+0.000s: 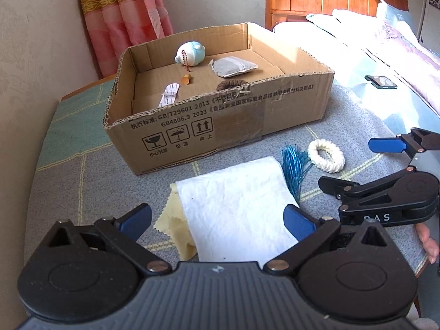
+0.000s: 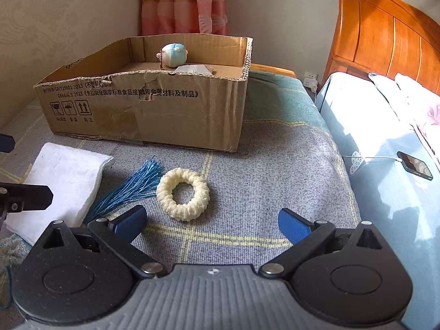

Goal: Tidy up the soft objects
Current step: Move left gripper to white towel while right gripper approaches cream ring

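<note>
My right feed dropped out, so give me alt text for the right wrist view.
The open right gripper hovers just short of a cream scrunchie on a grey blanket. A blue tassel and white folded cloth lie left; a cardboard box stands behind.

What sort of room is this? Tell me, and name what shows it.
Most likely a bedroom in a home. A wooden headboard stands over a bed with bedding, a pink curtain hangs on the far wall, and a phone charges on the sheet.
</note>
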`<state>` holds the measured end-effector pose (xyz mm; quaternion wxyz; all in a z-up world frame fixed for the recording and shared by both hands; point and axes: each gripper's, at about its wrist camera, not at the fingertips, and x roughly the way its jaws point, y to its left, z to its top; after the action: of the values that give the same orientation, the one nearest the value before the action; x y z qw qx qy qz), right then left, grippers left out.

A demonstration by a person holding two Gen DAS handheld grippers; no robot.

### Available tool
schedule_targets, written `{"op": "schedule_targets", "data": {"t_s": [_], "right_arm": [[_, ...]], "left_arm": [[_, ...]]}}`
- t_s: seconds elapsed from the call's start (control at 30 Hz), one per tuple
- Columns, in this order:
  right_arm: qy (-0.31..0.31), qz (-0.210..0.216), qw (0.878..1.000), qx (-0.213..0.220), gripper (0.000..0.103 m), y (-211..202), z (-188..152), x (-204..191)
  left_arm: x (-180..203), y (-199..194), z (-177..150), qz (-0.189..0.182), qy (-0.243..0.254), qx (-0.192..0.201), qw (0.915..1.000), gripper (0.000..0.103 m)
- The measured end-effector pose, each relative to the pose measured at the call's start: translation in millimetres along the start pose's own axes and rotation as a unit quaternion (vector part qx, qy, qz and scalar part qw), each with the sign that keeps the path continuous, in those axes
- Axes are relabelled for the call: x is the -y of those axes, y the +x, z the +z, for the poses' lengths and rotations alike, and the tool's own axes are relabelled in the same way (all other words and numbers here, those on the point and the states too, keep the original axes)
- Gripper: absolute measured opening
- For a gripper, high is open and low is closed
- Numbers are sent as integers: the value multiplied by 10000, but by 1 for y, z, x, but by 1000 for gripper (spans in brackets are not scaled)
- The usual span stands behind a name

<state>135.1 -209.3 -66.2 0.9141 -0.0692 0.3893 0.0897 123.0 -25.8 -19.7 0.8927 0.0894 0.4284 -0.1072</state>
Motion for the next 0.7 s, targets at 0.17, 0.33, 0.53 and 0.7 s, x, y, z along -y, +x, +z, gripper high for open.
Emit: {"op": "schedule_targets", "data": {"t_s": [0.17, 0.33, 0.53, 0.7], "right_arm": [[-96, 114, 9998, 96, 103, -3, -5, 2], [-140, 167, 9996, 177, 103, -4, -7, 2], [-207, 251, 9990, 304, 103, -6, -12, 5], [-256, 296, 9985, 370, 103, -7, -14, 5]], "left_arm": [[-3, 16, 4, -318, -529, -431, 9972, 101], [-8, 27, 4, -340, -912, -717, 9927, 101], [6, 34, 11, -352, -874, -909, 9914, 101], [18, 42, 18, -98, -765, -976, 9922, 101]]}}
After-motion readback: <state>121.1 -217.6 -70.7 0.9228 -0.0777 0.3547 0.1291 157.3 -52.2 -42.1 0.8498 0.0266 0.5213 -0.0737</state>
